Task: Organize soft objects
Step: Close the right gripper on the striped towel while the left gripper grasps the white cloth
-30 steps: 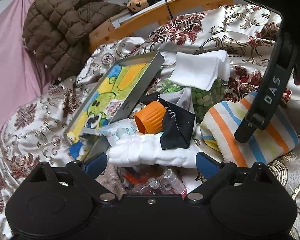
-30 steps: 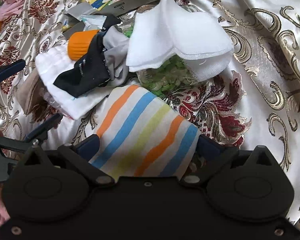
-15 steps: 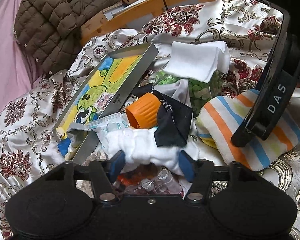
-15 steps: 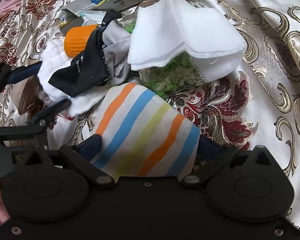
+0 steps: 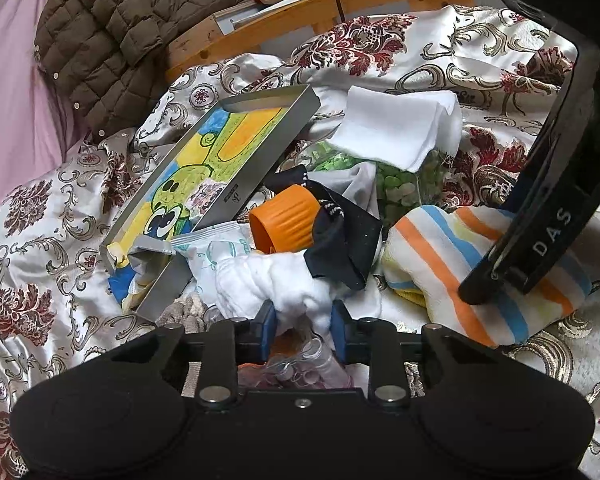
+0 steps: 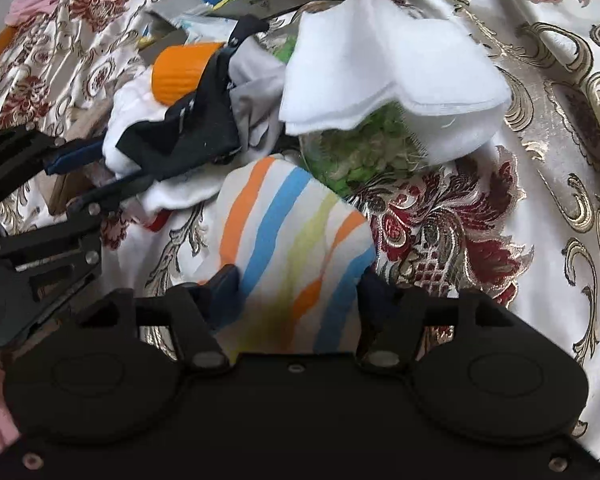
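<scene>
A pile is lying on the bedspread [image 5: 39, 248]. The picture frame [image 5: 203, 184] is leaning at its left, the cap [image 5: 285, 218] just right of it, the folded cloth [image 5: 396, 130] lying behind, the towel [image 5: 440, 264] sitting at right, and the jacket [image 5: 111, 36] hanging far behind left.

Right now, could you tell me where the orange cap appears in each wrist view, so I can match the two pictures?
Left wrist view: the orange cap lies just left of centre, against the black cloth.
Right wrist view: the orange cap sits upper left, again beside the black cloth.
Shared landmark: the striped cloth, to the cap's lower right in both.
</scene>
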Motion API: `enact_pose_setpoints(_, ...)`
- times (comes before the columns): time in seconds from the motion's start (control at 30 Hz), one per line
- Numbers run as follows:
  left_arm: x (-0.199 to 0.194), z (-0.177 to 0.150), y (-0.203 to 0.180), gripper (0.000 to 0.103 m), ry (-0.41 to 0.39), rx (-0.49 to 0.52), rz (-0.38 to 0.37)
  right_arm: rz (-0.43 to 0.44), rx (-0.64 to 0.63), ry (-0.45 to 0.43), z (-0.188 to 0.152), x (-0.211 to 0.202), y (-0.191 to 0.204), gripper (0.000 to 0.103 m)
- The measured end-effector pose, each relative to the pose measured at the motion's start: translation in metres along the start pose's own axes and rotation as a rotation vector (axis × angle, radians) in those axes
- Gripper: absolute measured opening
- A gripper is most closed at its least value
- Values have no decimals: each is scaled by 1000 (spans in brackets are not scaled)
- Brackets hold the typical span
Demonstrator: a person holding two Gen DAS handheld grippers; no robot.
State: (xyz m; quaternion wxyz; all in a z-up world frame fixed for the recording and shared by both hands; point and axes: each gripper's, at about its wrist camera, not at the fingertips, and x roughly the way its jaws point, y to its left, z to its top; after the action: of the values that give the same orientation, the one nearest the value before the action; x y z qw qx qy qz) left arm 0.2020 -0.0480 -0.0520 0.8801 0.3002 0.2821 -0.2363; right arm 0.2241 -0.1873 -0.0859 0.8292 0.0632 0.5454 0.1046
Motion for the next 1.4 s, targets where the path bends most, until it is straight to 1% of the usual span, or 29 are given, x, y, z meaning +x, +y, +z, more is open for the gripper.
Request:
enact_pose_setpoints(0.03, 0, 0, 0, 29, -1, -3, 0, 7, 2, -1, 0, 0, 1, 47)
enact_pose_setpoints(0.07, -1, 0, 0, 27, -1, -8, 0, 16, 4, -2, 0, -1, 1, 39)
enact_pose_setpoints(0.1, -2, 0, 0, 27, -3, -14, 0, 24, 4, -3, 0, -2, 2, 36)
enact_pose_setpoints(0.17, -3, 0, 0, 24, -7, -17, 2, 38, 5, -8, 1, -3, 1, 26)
enact_pose_setpoints(0.27, -8, 1, 0, 19, -18, -20, 6, 59, 8, -18, 2, -8, -2, 17)
enact_pose_setpoints(0.33, -11, 3, 0, 16, -28, -25, 9, 73, 11, -24, 2, -11, -3, 15)
enact_pose_setpoints(0.6, -19, 6, -6, 11, -48, -27, 22, 96, 18, -57, 4, -26, -11, 13)
enact_pose_setpoints(0.8, -32, 6, -9, 10, -57, -64, 28, 144, 37, -82, 6, -43, -25, 13)
enact_pose_setpoints(1.03, -55, 5, -15, 9, -71, -105, 40, 194, 22, -122, 6, -59, -27, 11)
enact_pose_setpoints(1.1, -60, 6, -17, 9, -59, -116, 39, 206, 13, -135, 5, -64, -25, 11)
enact_pose_setpoints(1.2, -64, 8, -16, 9, -34, -172, 42, 228, 2, -154, 4, -74, -28, 10)
enact_pose_setpoints(1.3, -72, 9, -12, 9, -42, -221, 46, 253, -8, -186, 1, -91, -31, 10)
enact_pose_setpoints(1.4, -80, 9, -3, 9, -67, -280, 50, 284, -15, -225, -3, -108, -33, 10)
